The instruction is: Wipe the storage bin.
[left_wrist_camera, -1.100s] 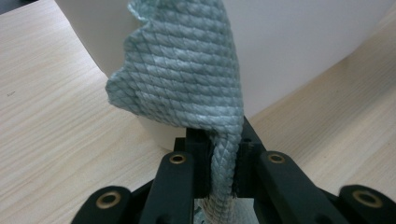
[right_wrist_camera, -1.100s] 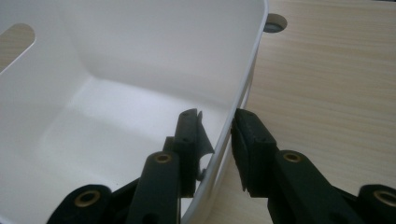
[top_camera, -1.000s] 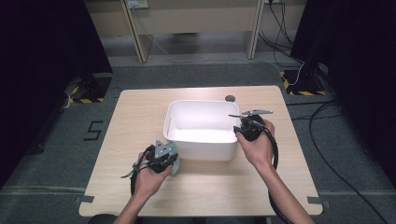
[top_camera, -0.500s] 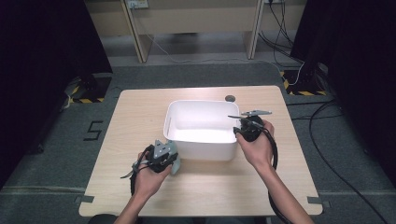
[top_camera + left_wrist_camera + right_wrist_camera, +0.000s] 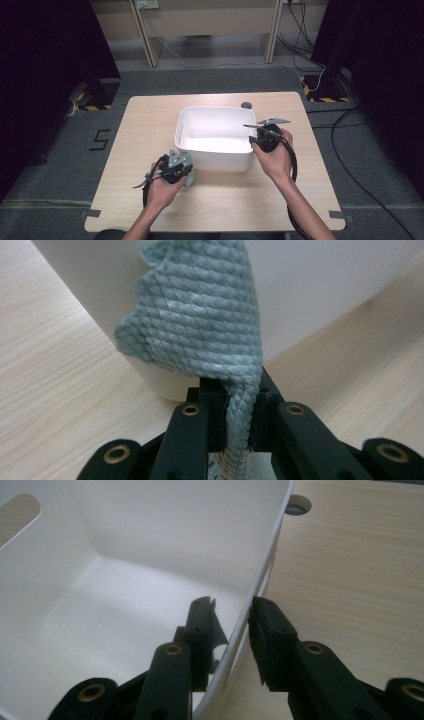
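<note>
- The cloth point(image 5: 200, 325) is pale blue-green with a quilted diamond weave; in the left gripper view it rises as a crumpled flap with a ragged upper edge, narrowing to a twisted strand where it is clamped; it lies against the outer near wall of the white tub point(image 5: 215, 157), at that tub's near left corner.
- The tub is a plain white rectangular bin with rounded corners and a slot handle cut in one end wall point(image 5: 20, 507); its inside is bare; it stands on the wooden table point(image 5: 150, 120).
- Counted: one cloth; one tub; two grippers; one small round grey grommet point(image 5: 246, 105) in the table just behind the tub's far right corner.
- The left gripper point(image 5: 235, 415) has its jaws drawn narrow, pinching the cloth strand between the pads; it sits just before the tub's near left corner.
- The right gripper point(image 5: 230, 635) straddles the tub's right wall, one jaw inside, one outside; the jaws stand slightly apart, the rim passing between them; whether the pads press the wall I cannot tell.
</note>
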`<state>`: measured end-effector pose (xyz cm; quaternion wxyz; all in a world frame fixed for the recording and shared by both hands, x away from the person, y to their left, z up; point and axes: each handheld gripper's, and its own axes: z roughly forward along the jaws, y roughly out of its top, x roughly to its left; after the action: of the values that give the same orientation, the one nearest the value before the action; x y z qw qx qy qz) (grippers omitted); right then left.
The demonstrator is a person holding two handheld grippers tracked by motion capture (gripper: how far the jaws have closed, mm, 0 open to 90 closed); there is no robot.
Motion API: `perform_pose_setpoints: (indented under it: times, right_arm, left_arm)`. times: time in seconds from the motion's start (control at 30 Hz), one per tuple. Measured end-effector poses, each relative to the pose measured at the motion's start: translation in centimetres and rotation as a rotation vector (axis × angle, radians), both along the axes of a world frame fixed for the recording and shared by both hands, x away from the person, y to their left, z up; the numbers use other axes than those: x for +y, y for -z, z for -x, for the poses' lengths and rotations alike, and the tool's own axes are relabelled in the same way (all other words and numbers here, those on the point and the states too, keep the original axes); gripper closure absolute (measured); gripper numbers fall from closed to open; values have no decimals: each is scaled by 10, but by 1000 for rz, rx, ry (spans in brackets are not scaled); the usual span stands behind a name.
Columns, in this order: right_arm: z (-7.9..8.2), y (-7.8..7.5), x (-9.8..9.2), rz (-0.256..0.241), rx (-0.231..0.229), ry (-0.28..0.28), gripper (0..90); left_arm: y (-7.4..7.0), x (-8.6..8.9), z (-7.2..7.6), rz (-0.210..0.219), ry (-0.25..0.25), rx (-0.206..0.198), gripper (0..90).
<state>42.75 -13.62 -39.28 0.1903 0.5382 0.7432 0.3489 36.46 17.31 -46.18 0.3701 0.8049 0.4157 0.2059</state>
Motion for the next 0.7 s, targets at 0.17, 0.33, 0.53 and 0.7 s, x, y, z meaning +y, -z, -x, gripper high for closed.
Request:
perform_pose_setpoints:
  times: [0.17, 0.33, 0.53, 0.7]
  right_arm:
    - [-1, 0, 0, -4, 3, -3, 711]
    - [-1, 0, 0, -5, 8, -3, 711]
    - [-1, 0, 0, -10, 8, -5, 712]
    - [-1, 0, 0, -6, 3, -6, 712]
  left_arm:
    - [4, 1, -2, -2, -13, 15, 808]
    - [10, 2, -3, 2, -17, 29, 808]
    - [15, 2, -4, -6, -28, 34, 809]
    - [16, 0, -6, -17, -29, 34, 809]
